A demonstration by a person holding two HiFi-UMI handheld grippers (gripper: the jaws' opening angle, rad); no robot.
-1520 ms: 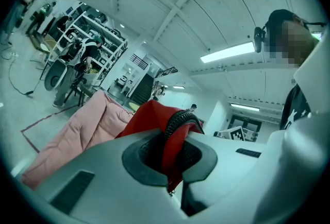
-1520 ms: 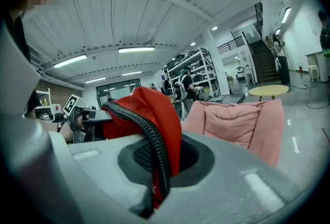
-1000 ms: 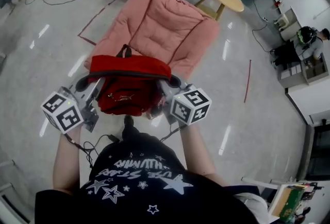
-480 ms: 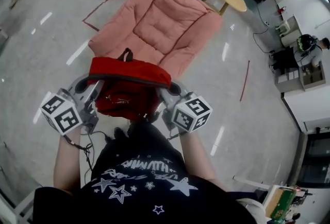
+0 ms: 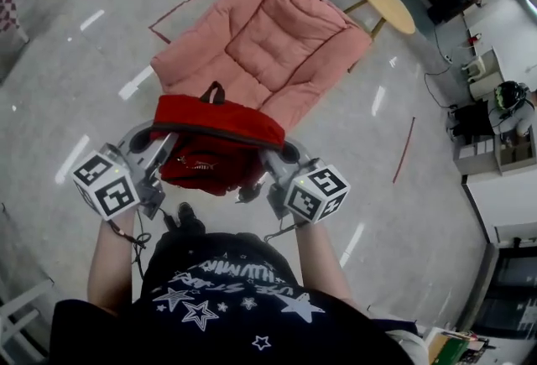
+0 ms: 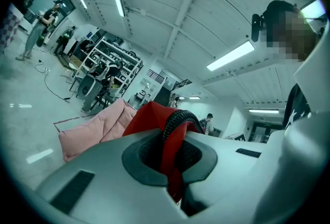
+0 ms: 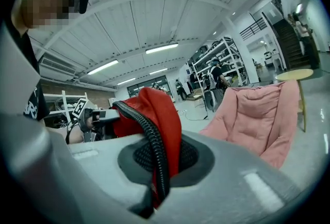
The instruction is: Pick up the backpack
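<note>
Item one: red backpack (image 5: 220,137), which we are holding up between both grippers, hanging clear of the floor (image 5: 75,86) in front of the pink lounge chair (image 5: 268,44).

Left gripper (image 5: 149,139): we are clamping its jaws tight on a red shoulder strap (image 6: 172,135) edged in black.

Right gripper (image 5: 279,155): we are pinching the other strap (image 7: 162,130) likewise, jaws nearly together.

Round wooden table (image 5: 386,4): standing beyond the chair.
</note>
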